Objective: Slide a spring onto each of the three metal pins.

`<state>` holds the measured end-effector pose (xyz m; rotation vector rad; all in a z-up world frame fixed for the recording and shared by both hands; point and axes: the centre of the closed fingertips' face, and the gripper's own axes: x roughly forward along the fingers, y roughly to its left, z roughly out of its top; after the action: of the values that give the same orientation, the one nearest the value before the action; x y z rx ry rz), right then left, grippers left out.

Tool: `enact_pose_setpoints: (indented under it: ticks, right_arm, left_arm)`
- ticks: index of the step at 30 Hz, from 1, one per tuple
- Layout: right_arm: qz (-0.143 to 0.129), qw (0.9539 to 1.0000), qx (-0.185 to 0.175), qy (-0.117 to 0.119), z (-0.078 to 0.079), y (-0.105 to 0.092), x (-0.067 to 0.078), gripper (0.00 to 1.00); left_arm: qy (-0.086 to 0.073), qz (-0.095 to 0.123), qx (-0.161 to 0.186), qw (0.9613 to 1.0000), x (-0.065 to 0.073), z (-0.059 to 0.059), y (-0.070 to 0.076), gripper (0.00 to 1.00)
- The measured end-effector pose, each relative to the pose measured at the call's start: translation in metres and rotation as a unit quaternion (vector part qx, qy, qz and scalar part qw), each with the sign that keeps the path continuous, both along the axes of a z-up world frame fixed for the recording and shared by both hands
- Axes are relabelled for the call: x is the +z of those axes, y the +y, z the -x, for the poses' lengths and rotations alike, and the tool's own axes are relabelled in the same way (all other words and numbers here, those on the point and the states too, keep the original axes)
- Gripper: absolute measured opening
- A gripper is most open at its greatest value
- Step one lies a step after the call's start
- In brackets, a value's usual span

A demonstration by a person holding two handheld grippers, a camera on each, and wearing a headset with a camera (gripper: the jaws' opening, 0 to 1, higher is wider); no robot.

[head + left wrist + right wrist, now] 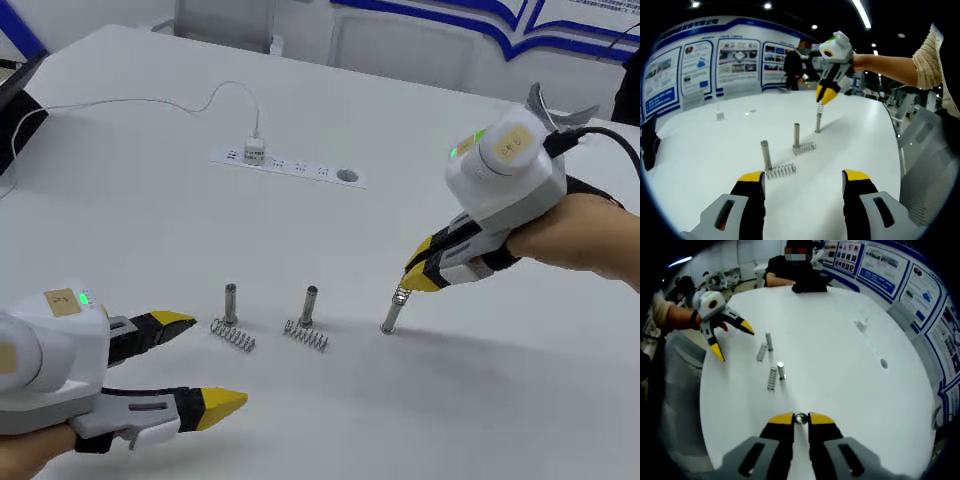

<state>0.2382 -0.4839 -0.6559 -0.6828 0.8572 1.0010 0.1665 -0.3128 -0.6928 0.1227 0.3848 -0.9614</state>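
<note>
Looking down from the head view, the right gripper (416,280) is clenched on a small coiled steel spring (401,295), whose lower end meets the top of the rightmost short grey metal pin (390,316). That pin appears to lean toward the gripper. The left gripper (200,360) hangs released near the left pin (231,303) and middle pin (309,305). Each of these stands upright with a loose spring (233,335) lying at its foot on the white table (500,400).

From the left gripper view, the held spring sits in line above its pin, so a straight push down the pin's axis seems best.

From the right gripper view, the jaws meet round the pin's shiny top. Easing the squeeze slightly should let the coils slip down rather than buckle.
</note>
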Motion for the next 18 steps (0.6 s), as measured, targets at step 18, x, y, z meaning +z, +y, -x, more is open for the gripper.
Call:
enact_pose_setpoints:
  ticks: [18]
  right_arm:
    - [0.011, 0.9995, -0.007, 0.028, -0.001, -0.001, -0.026, 0.12]
  left_arm:
    - [0.003, -0.001, 0.0, 1.0, -0.003, 0.001, 0.0, 0.63]
